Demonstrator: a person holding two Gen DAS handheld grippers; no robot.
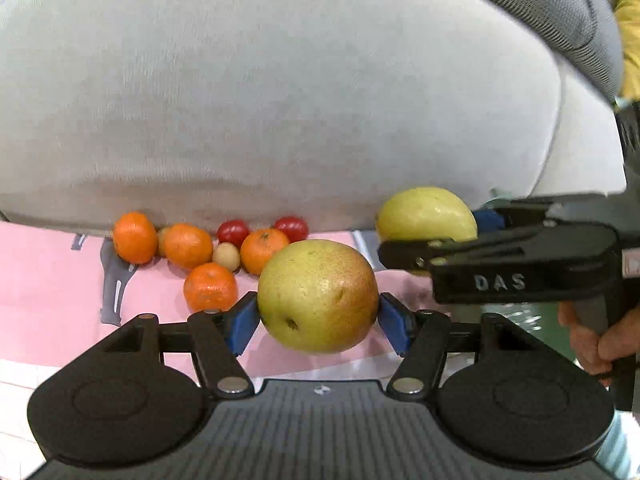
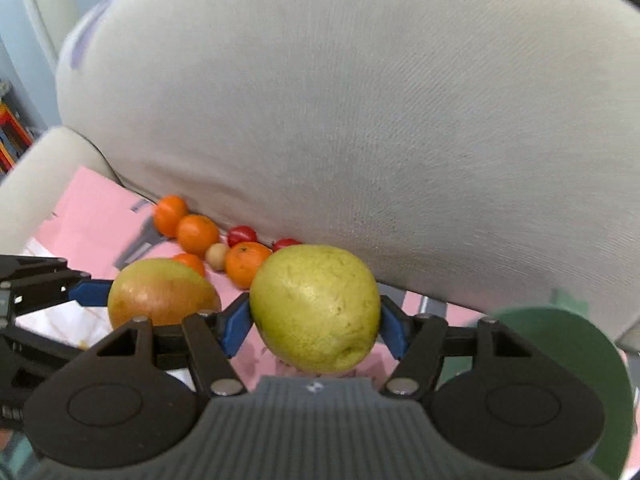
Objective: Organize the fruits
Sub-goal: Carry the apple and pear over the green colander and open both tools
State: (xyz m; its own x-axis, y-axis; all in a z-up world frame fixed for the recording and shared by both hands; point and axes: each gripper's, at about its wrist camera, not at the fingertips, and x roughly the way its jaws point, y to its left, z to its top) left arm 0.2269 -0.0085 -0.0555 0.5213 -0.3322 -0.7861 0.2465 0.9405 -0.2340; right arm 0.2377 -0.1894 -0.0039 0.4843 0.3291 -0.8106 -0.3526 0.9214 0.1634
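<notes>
My left gripper (image 1: pixel 318 316) is shut on a yellow-red pear (image 1: pixel 318 296) and holds it above the pink cloth (image 1: pixel 48 280). My right gripper (image 2: pixel 315 322) is shut on a yellow-green pear (image 2: pixel 316 308). In the left wrist view the right gripper (image 1: pixel 432 240) comes in from the right with its pear (image 1: pixel 426 214). In the right wrist view the left gripper's pear (image 2: pixel 160 292) shows at the left. Several oranges (image 1: pixel 188 245), two red tomatoes (image 1: pixel 233 232) and a small tan fruit (image 1: pixel 226 257) lie against the cushion.
A large grey sofa cushion (image 1: pixel 300 100) rises right behind the fruits. A green round object (image 2: pixel 576 360) sits at the right in the right wrist view. A yellow cloth (image 1: pixel 630 32) shows at the far right of the left wrist view.
</notes>
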